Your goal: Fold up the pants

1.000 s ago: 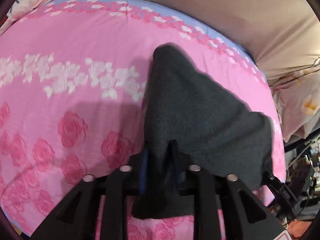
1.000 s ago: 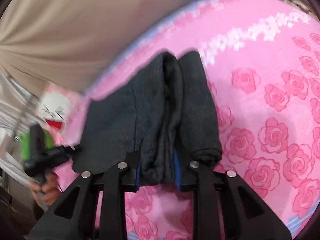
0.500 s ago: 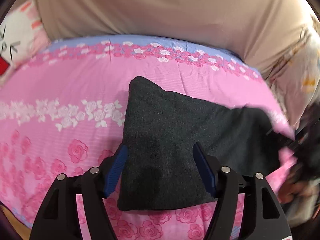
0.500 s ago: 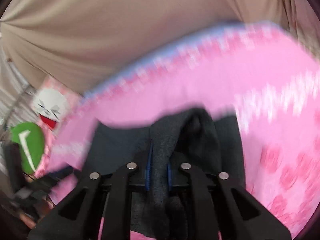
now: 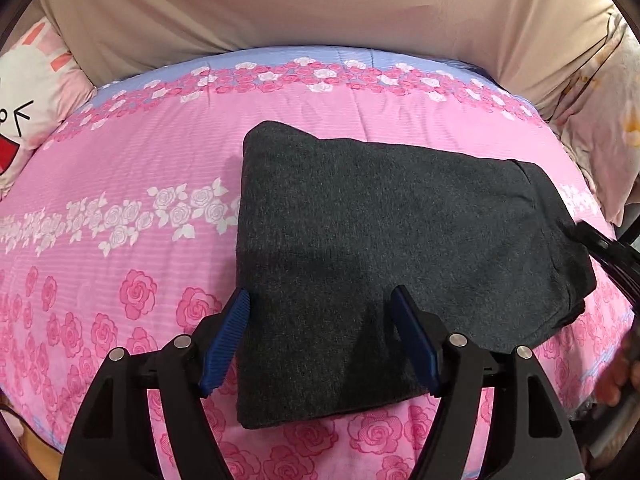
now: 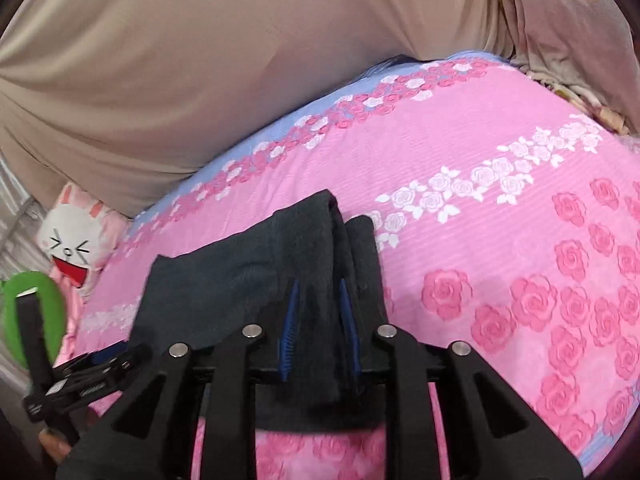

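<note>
You are working over a bed, so take its pink rose-printed sheet (image 5: 120,184) as your landmark: a band of white roses crosses it, and a pale blue strip with small roses edges its far side. Behind that far edge rises a plain beige fabric backdrop (image 5: 304,4), creased and draped. At the sheet's left corner lies a pillow with a white cartoon rabbit face (image 5: 20,120). Off the right corner hangs a cream, yellow-flecked cloth (image 5: 600,92). Light falls evenly

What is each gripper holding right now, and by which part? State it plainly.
The left gripper holds nothing; its jaws are open over the folded pants. The right gripper pinches a raised fold of the pants at their right end.
</note>
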